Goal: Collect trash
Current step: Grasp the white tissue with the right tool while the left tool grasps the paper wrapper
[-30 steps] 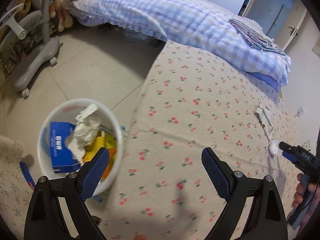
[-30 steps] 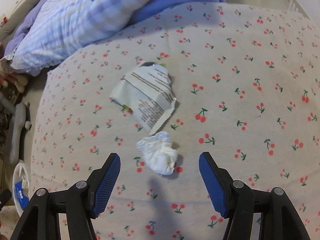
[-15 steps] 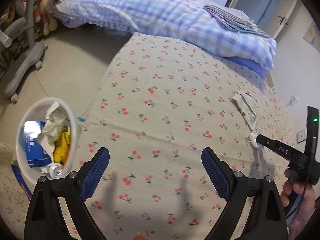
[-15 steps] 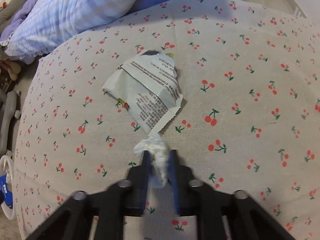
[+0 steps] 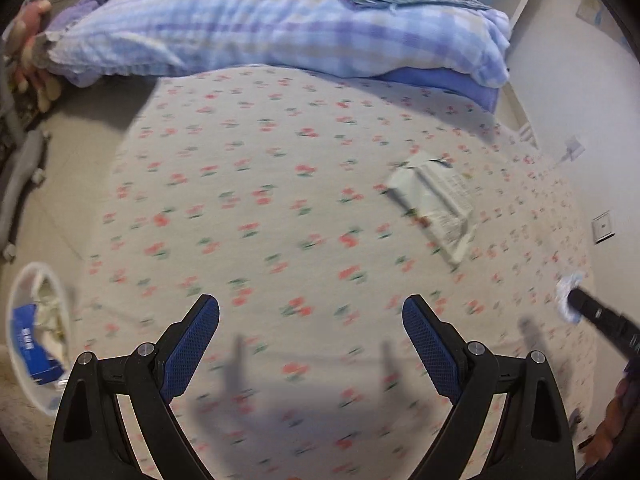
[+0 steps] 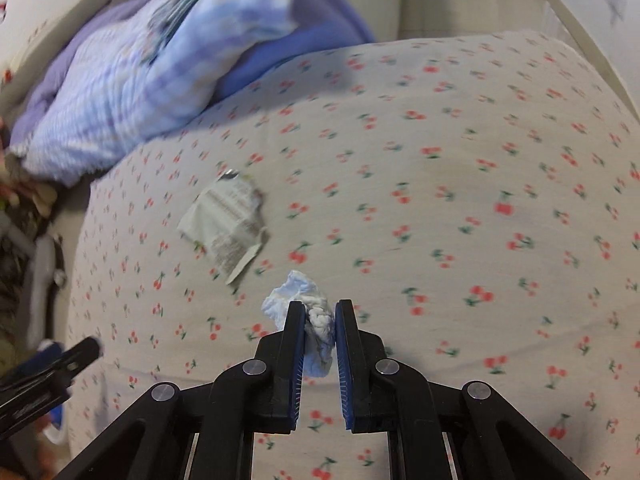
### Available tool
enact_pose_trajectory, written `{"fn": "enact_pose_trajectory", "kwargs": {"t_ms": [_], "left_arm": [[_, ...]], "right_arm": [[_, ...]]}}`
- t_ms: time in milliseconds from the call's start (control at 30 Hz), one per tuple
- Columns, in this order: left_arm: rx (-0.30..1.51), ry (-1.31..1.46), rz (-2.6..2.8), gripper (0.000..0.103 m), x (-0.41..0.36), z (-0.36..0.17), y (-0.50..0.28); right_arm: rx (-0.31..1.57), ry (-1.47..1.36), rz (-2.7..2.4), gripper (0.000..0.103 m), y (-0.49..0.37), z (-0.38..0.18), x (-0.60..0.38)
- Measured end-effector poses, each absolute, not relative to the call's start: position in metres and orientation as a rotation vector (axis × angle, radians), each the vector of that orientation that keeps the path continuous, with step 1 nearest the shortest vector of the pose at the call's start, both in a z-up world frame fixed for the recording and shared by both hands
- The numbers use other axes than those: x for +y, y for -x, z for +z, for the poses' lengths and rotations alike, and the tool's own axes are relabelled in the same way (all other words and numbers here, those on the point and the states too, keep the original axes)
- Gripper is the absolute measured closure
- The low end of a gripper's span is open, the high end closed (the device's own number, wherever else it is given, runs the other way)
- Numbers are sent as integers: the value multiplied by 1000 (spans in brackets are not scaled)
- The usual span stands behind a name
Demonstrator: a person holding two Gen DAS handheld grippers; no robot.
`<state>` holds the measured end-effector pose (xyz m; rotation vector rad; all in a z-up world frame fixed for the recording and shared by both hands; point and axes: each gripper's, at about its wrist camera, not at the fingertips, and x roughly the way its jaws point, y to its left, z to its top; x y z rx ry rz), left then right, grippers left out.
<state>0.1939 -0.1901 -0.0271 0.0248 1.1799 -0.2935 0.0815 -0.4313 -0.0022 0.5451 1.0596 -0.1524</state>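
Note:
My right gripper [image 6: 319, 312] is shut on a crumpled white tissue [image 6: 316, 320] and holds it above the cherry-print bedsheet [image 6: 440, 200]; the tissue also shows in the left wrist view [image 5: 568, 296] at the right gripper's tip. A torn white printed wrapper [image 6: 230, 228] lies flat on the sheet ahead and left of it; in the left wrist view the wrapper [image 5: 436, 204] lies ahead to the right. My left gripper [image 5: 311, 312] is open and empty over the sheet. A white trash bin [image 5: 36, 336] with paper and a blue box inside stands on the floor at far left.
A blue checked duvet [image 5: 280, 28] is heaped across the far end of the bed. A grey chair base [image 5: 20, 176] stands on the tiled floor at left. A wall with a socket [image 5: 602, 226] runs along the right.
My right gripper closed on the tissue and lifted it off the sheet, away from the wrapper. My left gripper swung right, away from the bin, toward the wrapper.

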Motion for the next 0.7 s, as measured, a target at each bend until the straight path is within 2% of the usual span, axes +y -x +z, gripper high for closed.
{"fn": "enact_pose_trajectory", "kwargs": {"t_ms": [167,533,700], "left_arm": [[1187,15,-341,20,-240,-40,-217],[1188,-11,-317,22,-320,-65,-246],[1158,-77,-268,42,-326,-66,-244]], "right_arm": [[1059,-591,-180,90,-75,-3,-456],[1056,-676,-211,90,-67,-13,-493],[1054,-684,-207,90,-66,-12,-496]]}}
